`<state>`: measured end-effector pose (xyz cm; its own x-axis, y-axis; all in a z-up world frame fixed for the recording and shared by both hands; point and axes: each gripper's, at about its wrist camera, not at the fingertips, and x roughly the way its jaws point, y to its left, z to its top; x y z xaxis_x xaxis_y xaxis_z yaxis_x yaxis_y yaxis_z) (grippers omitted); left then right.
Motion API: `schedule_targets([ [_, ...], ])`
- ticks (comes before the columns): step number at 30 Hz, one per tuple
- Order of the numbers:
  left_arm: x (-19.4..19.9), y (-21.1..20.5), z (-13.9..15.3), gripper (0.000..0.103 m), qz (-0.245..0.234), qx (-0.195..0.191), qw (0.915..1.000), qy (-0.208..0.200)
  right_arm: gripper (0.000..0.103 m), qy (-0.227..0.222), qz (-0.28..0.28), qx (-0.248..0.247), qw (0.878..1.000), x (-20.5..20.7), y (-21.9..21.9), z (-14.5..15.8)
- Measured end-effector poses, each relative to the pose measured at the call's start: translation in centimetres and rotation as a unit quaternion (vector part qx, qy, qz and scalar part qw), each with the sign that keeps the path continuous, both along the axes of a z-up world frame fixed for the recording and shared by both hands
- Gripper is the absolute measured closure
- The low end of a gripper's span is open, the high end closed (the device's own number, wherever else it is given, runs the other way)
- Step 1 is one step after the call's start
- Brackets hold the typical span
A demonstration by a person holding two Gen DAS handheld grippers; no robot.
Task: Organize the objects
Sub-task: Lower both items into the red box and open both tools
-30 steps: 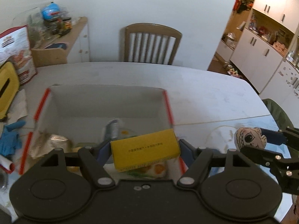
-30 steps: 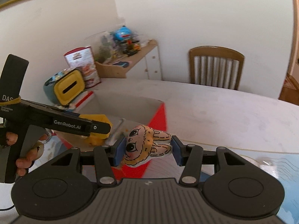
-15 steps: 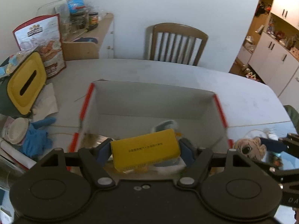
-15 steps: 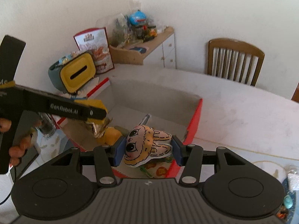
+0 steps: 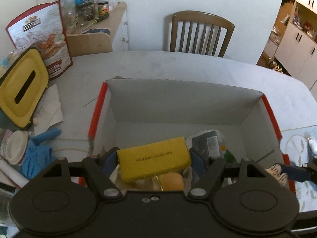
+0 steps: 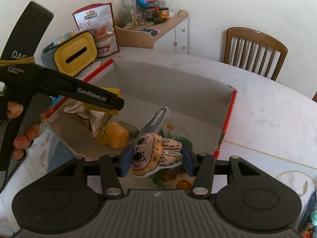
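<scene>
My left gripper [image 5: 153, 159] is shut on a yellow box [image 5: 153, 161], held over the near part of an open cardboard box [image 5: 178, 101] with red edges. My right gripper [image 6: 156, 158] is shut on a cartoon face toy [image 6: 156, 154] above the same cardboard box [image 6: 172, 83]. Inside lie a yellow round object [image 6: 116, 136], a crinkled gold wrapper [image 6: 93, 117], a grey packet [image 5: 206, 142] and some printed packaging. From the right wrist view, the left gripper's black body [image 6: 65, 88] and a hand [image 6: 21, 138] show at left. The toy [image 5: 277, 173] peeks in at the left wrist view's right edge.
A yellow-lidded tissue holder [image 5: 21, 87], a red snack bag [image 5: 43, 39], a blue glove [image 5: 37, 152] and paper lie left of the box. A wooden chair [image 5: 201, 33] stands behind the table, and a cluttered side cabinet [image 5: 97, 31] at back left.
Both grippers have moved forward and over the cardboard box, still holding the yellow box and the face toy. The box interior now fills more of both views.
</scene>
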<state>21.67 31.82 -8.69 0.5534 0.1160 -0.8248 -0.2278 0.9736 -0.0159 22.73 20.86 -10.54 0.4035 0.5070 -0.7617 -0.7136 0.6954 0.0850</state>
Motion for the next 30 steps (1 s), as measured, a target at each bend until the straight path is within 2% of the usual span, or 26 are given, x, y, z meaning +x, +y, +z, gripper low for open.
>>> schedule_targets([
  [9, 2.6, 0.1, -2.1, 0.029, -0.008, 0.014, 0.9996, 0.024, 0.052, 0.013, -0.014, -0.010, 1.000, 1.3, 0.3, -2.0],
  [21, 4.5, -0.5, -4.0, 0.030, -0.027, 0.029, 0.9966, 0.072, 0.050, 0.022, -0.011, -0.001, 1.000, 1.4, -0.1, -2.0],
  [28, 5.0, -0.7, -4.6, 0.029, -0.033, 0.036, 0.9931, 0.107, 0.037, 0.022, -0.005, 0.003, 1.000, 0.8, -0.3, -1.7],
  [30, 4.9, -0.8, -4.6, 0.027, -0.035, 0.037, 0.9928, 0.109, 0.037, 0.025, -0.006, 0.005, 1.000, 0.7, -0.5, -1.6],
])
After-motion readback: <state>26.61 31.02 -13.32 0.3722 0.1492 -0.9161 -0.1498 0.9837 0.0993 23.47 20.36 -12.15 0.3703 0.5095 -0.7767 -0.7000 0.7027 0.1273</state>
